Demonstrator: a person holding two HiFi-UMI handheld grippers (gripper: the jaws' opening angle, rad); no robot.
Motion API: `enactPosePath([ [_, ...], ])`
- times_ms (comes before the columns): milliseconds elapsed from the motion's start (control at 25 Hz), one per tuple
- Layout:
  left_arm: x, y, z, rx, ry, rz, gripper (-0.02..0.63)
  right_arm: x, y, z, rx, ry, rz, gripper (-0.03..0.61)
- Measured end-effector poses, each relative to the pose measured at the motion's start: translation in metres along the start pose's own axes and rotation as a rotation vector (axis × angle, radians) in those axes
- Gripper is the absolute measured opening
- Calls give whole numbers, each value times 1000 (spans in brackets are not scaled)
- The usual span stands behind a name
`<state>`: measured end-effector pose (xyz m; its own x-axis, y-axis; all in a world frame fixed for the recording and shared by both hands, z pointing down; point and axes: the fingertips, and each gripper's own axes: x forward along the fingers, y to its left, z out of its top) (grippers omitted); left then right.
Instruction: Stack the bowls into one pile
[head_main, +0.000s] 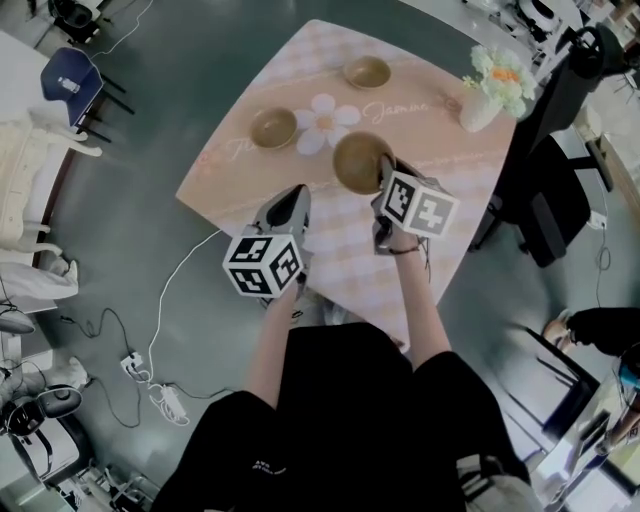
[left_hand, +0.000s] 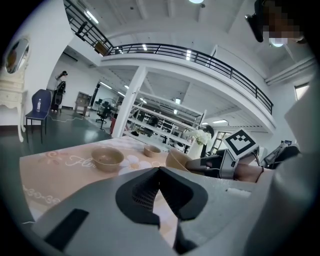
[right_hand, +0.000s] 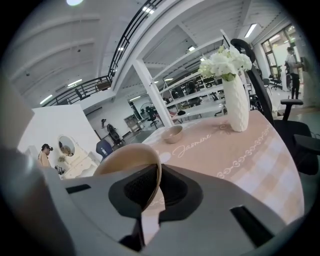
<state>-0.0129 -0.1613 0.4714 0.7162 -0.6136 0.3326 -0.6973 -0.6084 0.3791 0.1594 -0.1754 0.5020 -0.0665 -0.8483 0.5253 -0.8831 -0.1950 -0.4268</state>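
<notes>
Nearest of all, the person's black clothing (head_main: 340, 400) was seen, with both forearms reached out over the near edge of the pink-covered table (head_main: 340, 268). Just beyond, the left gripper (head_main: 298, 196) was held above the table with its jaws brought together on nothing. Beside it and a little farther on, the right gripper (head_main: 383, 178) was clamped on the near rim of a tan bowl (head_main: 358, 160), the thin wall pinched between the pads. That bowl was tilted and was judged to be clear of the table, over its middle. Farther left, a second bowl (head_main: 273, 128) was set upright just beside a printed daisy (head_main: 322, 122). A third bowl (head_main: 367, 71) was set near the far edge, and the three were well apart.

No pile was judged to have been begun: one bowl was in the grip and none was nested. Two placements were left to be made. Open table was seen between the held bowl and either of the others, so a clear path was offered. Care was thought due at the far edge by the third bowl. It was also thought due at the far right corner, where a white vase of flowers (head_main: 485, 100) was stood close to the edge.
</notes>
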Motion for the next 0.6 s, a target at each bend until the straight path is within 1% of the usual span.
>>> enactPosePath([
  [280,-12,35,9,-10,-10,7,-3,17,35,-5,-4,-1,10,8],
  [600,-11,69,25,-13,-11,-6,-3,40,67,2,12,-21,11,8],
])
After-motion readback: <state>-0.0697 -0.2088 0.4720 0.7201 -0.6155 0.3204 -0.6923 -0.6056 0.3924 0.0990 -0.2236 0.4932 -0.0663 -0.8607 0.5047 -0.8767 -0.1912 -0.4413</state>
